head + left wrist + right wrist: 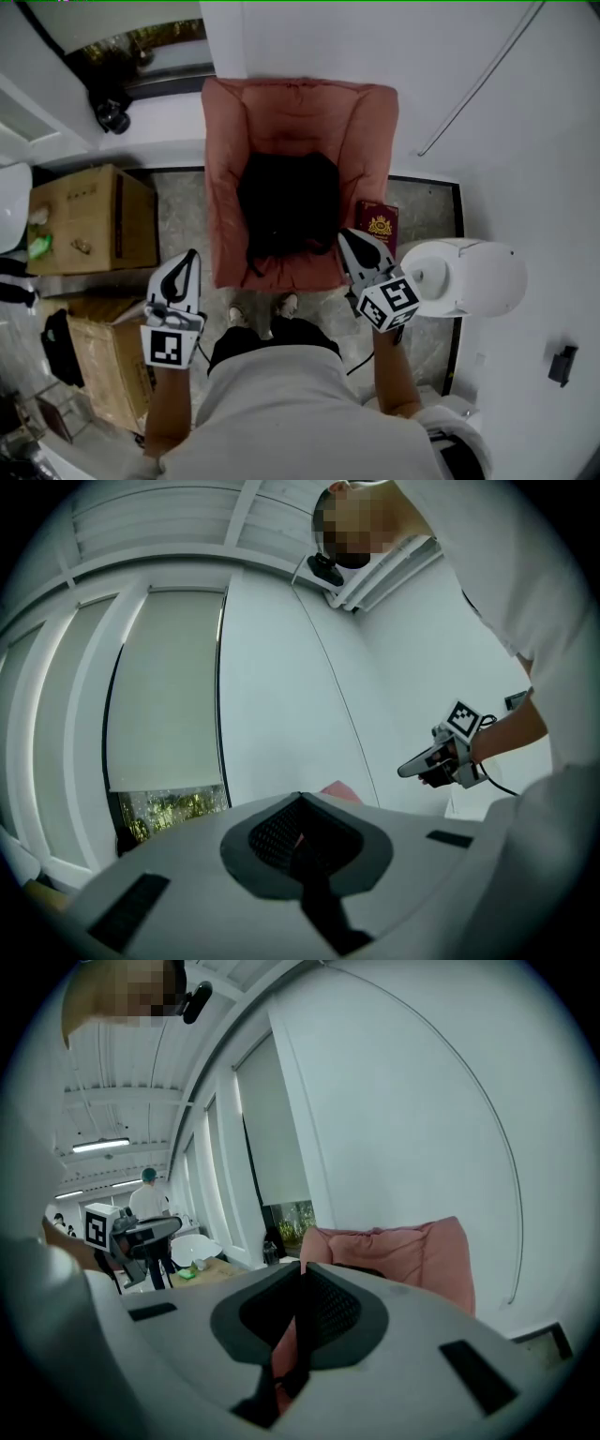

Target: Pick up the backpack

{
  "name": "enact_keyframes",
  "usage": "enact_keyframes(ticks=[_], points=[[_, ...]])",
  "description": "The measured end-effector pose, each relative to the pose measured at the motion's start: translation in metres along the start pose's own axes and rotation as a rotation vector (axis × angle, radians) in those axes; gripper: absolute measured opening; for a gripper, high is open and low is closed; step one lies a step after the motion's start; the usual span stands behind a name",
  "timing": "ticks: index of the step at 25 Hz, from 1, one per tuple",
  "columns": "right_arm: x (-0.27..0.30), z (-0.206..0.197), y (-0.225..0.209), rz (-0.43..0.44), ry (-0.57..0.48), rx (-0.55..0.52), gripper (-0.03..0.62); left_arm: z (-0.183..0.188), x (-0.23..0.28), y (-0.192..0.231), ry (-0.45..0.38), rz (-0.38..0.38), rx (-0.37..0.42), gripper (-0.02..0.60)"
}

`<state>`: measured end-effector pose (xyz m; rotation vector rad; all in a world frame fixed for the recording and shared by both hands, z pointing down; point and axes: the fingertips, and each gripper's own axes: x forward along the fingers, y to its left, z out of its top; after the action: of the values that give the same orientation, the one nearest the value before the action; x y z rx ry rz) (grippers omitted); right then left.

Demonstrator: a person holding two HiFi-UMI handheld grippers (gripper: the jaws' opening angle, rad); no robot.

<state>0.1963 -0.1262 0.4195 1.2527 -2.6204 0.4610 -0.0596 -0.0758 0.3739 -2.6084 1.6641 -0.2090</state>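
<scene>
Pink armchair [300,112] holds backpack [289,214] — left gripper [193,256], right gripper [346,235] outstretched, closed.

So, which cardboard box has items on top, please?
The farther cardboard box, beside the pink armchair: a green item lies on it, none shows on the nearer box.

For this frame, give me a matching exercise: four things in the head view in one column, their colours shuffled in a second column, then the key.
Things:
1. backpack
2. booklet
3. box
4. chair

Colours:
A. pink
B. brown
C. black
D. dark red with a gold emblem

Pairs: 1-C, 2-D, 3-B, 4-A
</scene>
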Motion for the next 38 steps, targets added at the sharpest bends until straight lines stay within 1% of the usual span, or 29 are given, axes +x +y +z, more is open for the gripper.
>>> enact_keyframes(ticks=[4,6,7,13,15,17,21,25,27,30,34,38], points=[[0.034,-0.018,-0.022,0.030,0.045,-0.029,0.026,-0.023,0.013,-0.006,0.053,-0.001,-0.010,0.017],[0.052,-0.030,-0.033,0.046,0.074,-0.040,0.079,-0.033,0.020,-0.008,0.064,0.002,-0.024,0.017],[0.060,-0.036,-0.040,0.046,0.081,-0.036,0.087,-0.038,0.024,-0.010,0.070,0.002,-0.031,0.017],[0.104,-0.065,-0.093,0.006,0.097,0.012,0.087,-0.066,0.035,-0.016,0.110,0.000,-0.061,0.017],[0.114,-0.072,-0.100,0.016,0.100,0.023,0.091,-0.073,0.034,-0.016,0.124,0.000,-0.057,0.017],[0.123,-0.081,-0.106,0.030,0.116,0.025,0.108,-0.080,0.033,-0.014,0.142,-0.001,-0.049,0.017],[0.142,-0.094,-0.122,0.052,0.145,0.026,0.134,-0.090,0.038,-0.012,0.151,0.004,-0.047,0.017],[0.159,-0.104,-0.130,0.140,0.169,0.068,0.172,-0.097,0.046,-0.015,0.158,0.003,-0.061,0.017],[0.165,-0.109,-0.131,0.201,0.172,0.096,0.173,-0.103,0.048,-0.020,0.170,0.004,-0.061,0.017],[0.173,-0.108,-0.128,0.302,0.150,0.131,0.173,-0.113,0.053,-0.022,0.188,0.011,-0.061,0.017],[0.189,-0.103,-0.109,0.428,0.149,0.107,0.172,-0.126,0.054,-0.018,0.206,0.032,-0.079,0.015],[0.203,-0.103,-0.089,0.509,0.162,0.067,0.173,-0.130,0.057,-0.018,0.220,0.039,-0.084,0.017]])
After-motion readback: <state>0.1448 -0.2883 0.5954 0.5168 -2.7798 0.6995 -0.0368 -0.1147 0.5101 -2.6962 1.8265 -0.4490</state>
